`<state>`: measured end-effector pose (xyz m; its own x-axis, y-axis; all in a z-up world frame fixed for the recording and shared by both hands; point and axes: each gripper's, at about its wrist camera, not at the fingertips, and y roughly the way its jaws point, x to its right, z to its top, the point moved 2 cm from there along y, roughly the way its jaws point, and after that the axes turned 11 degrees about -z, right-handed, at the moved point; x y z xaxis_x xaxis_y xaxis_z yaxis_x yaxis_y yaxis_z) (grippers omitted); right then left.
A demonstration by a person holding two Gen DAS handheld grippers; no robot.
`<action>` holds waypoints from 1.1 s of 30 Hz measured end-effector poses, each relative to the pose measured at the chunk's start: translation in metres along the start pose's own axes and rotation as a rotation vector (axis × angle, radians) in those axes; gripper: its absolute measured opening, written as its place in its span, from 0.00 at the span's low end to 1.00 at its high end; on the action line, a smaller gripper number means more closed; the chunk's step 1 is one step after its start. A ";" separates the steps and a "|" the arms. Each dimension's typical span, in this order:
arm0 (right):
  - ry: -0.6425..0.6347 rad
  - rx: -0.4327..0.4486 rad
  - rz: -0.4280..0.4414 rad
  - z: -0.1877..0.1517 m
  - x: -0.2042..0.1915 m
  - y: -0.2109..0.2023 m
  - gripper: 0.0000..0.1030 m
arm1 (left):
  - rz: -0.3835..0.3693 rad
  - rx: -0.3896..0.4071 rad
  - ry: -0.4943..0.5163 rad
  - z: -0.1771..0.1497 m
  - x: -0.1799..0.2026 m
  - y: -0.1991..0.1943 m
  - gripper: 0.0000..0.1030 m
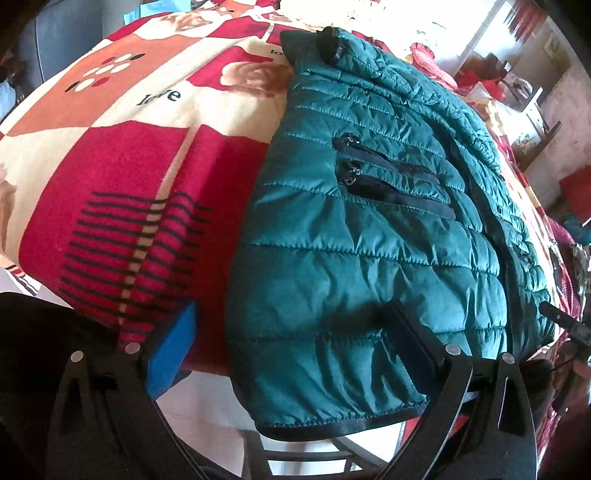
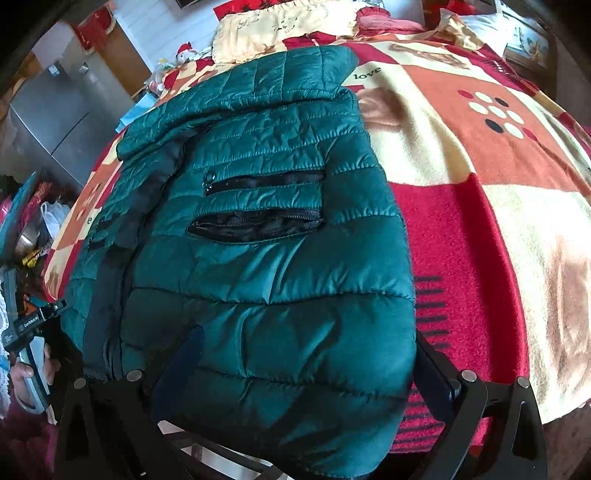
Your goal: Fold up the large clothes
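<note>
A teal quilted puffer jacket [image 1: 369, 229] with two black zip pockets lies on a patterned blanket, its hem hanging over the near edge. It also shows in the right wrist view [image 2: 258, 258]. My left gripper [image 1: 291, 347] is open, its jaws wide apart around the jacket's hem corner; the blue-padded finger [image 1: 171, 350] is beside the jacket and the other finger [image 1: 413, 339] rests on the fabric. My right gripper [image 2: 306, 365] is open, its jaws straddling the other hem corner. The left gripper also shows in the right wrist view [image 2: 33, 325].
The red, cream and orange blanket [image 1: 129, 147] covers the surface, also in the right wrist view [image 2: 480, 184]. A cream pillow [image 2: 284, 26] lies at the far end. A grey fridge [image 2: 55, 110] and clutter stand at the left. Chair rungs [image 1: 314, 454] show below the edge.
</note>
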<state>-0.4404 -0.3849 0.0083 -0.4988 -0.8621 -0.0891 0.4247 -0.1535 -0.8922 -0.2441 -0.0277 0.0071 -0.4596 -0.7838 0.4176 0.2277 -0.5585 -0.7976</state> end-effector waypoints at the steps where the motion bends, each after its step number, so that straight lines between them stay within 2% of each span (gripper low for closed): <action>1: -0.004 -0.003 0.004 0.001 0.000 0.002 1.00 | 0.003 0.001 0.004 0.000 0.001 0.000 0.96; 7: -0.046 0.001 0.002 -0.002 -0.007 0.004 1.00 | -0.009 -0.016 0.003 -0.001 0.003 0.001 0.96; 13: -0.022 -0.023 0.037 -0.005 -0.001 0.006 1.00 | -0.011 -0.020 0.016 -0.003 0.007 0.002 0.96; 17: -0.024 -0.019 0.049 -0.007 -0.003 0.008 1.00 | -0.046 -0.028 0.021 -0.004 0.010 0.002 0.95; 18: -0.038 -0.012 0.048 -0.007 -0.005 0.007 0.96 | -0.054 -0.027 0.029 -0.004 0.011 0.002 0.90; 19: -0.052 -0.005 0.045 -0.007 -0.008 0.006 0.88 | -0.048 -0.025 0.041 -0.005 0.013 0.001 0.88; 20: -0.072 0.004 0.038 -0.007 -0.011 0.005 0.82 | -0.039 -0.023 0.054 -0.005 0.014 0.001 0.80; 21: -0.092 0.019 0.031 -0.006 -0.014 0.002 0.70 | -0.031 -0.019 0.063 -0.005 0.015 0.001 0.67; 22: -0.105 0.036 0.024 -0.006 -0.016 0.000 0.58 | -0.028 -0.019 0.067 -0.005 0.015 0.000 0.60; 23: -0.108 0.043 0.017 -0.005 -0.016 -0.002 0.53 | -0.031 -0.019 0.066 -0.004 0.015 -0.002 0.48; 24: -0.110 0.048 0.008 -0.004 -0.015 -0.003 0.43 | -0.033 -0.017 0.067 -0.003 0.015 -0.004 0.38; 25: -0.111 0.050 0.001 -0.003 -0.014 -0.004 0.35 | -0.032 -0.013 0.073 -0.001 0.015 -0.007 0.34; 27: -0.109 0.063 0.004 0.000 -0.013 -0.009 0.30 | -0.038 -0.007 0.079 0.002 0.015 -0.013 0.22; 28: -0.105 0.072 0.011 0.001 -0.012 -0.012 0.27 | -0.046 -0.004 0.080 0.004 0.015 -0.017 0.21; 33: -0.072 0.153 0.070 0.015 -0.009 -0.040 0.23 | -0.070 0.027 0.108 0.011 0.022 -0.034 0.16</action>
<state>-0.4417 -0.3780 0.0509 -0.4109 -0.9049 -0.1112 0.5693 -0.1594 -0.8065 -0.2521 -0.0288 0.0479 -0.5649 -0.7096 0.4212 0.2145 -0.6191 -0.7554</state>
